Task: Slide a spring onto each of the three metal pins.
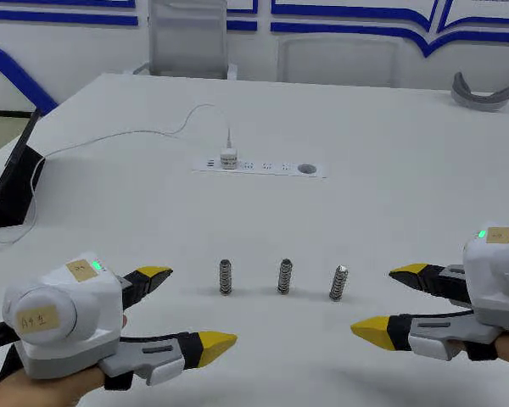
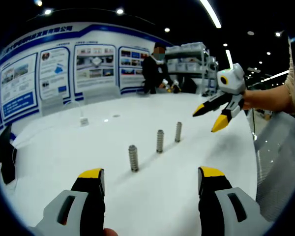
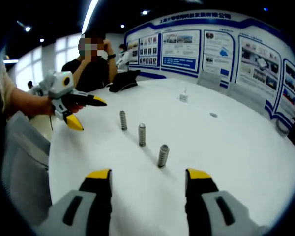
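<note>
left gripper [image 1: 195, 307] and right gripper [image 1: 375, 298] both released, empty. right spring [image 1: 338, 283] leans a bit; a careless jaw bump could topple it.

Three grey coil springs stood in an evenly spaced row on the white worktop [image 1: 365, 220], none touching another. The left spring [image 1: 226, 276] and the middle spring [image 1: 285, 275] stood upright. The right spring [image 1: 339, 283] leaned slightly and looked lighter at its top. The pins were too small to make out inside the coils.
</note>
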The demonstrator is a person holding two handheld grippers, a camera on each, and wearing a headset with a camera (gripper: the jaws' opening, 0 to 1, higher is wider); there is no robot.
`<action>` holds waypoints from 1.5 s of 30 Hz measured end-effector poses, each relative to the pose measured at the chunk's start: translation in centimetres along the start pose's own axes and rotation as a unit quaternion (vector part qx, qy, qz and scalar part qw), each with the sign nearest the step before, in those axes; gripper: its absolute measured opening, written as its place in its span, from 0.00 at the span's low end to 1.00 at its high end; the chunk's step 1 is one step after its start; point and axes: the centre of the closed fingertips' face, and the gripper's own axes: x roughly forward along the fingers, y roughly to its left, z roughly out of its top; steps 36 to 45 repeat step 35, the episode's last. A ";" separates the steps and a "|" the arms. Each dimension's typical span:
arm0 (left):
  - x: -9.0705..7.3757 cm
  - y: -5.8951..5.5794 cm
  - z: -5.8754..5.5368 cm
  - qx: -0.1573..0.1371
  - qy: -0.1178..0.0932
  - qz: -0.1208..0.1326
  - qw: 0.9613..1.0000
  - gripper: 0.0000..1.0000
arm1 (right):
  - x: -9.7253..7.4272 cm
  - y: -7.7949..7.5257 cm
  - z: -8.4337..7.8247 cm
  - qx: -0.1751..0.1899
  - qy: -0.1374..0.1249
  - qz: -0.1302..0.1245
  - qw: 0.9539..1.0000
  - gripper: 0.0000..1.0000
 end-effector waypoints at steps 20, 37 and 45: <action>0.0 -0.4 -0.3 -0.003 0.003 -0.001 1.000 0.79 | -0.1 0.0 0.0 -0.001 -0.010 -0.005 1.000 0.63; 0.2 -0.3 -0.4 -0.006 0.008 -0.003 1.000 0.79 | 0.0 -0.3 -0.5 -0.002 -0.004 -0.008 1.000 0.64; 0.2 -0.3 -0.4 -0.006 0.008 -0.003 1.000 0.79 | 0.0 -0.3 -0.5 -0.002 -0.004 -0.008 1.000 0.64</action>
